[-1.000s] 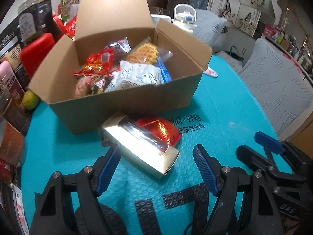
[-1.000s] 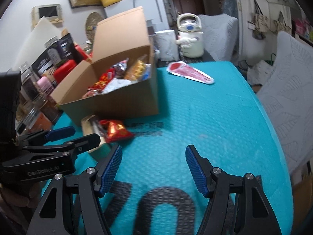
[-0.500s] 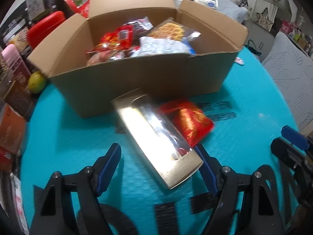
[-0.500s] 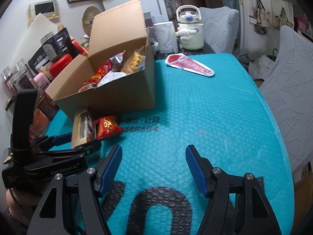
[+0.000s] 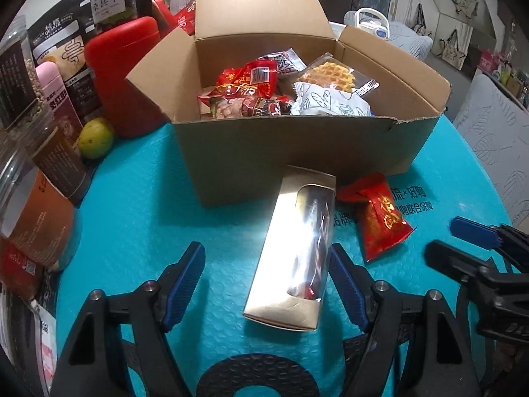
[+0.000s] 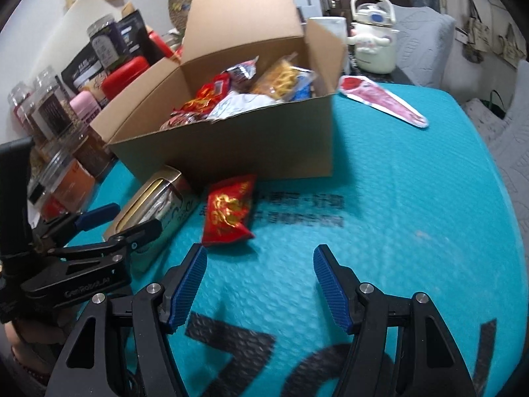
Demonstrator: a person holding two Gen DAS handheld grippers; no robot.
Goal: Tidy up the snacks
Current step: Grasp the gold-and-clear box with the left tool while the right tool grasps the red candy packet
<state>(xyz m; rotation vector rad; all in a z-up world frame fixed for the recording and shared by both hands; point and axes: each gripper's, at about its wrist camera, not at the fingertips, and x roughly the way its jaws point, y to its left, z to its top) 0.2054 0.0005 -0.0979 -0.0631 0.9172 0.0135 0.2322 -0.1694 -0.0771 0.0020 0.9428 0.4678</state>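
A gold window box (image 5: 291, 254) lies on the teal mat in front of the open cardboard box (image 5: 297, 152), which is full of snack packets. My left gripper (image 5: 264, 281) straddles the near end of the gold box. Its jaws are closing; the right pad is at the box's side and the left pad stands apart. A red snack packet (image 5: 380, 218) lies just right of the gold box. In the right wrist view, my right gripper (image 6: 261, 284) hangs open over bare mat, just short of the red packet (image 6: 229, 211), with nothing between its fingers. The left gripper (image 6: 122, 221) shows at the left there.
Jars and bottles (image 5: 49, 152), a red canister (image 5: 125, 72) and a green fruit (image 5: 96, 137) crowd the left edge. A white kettle (image 6: 373, 33) and a flat red pouch (image 6: 383, 102) sit behind the cardboard box (image 6: 231, 145). Grey cushioned chairs stand at the right.
My left gripper came forward and down until the gold box lay between its fingers, and its jaws narrowed slightly. My right gripper moved closer to the red packet and the cardboard box.
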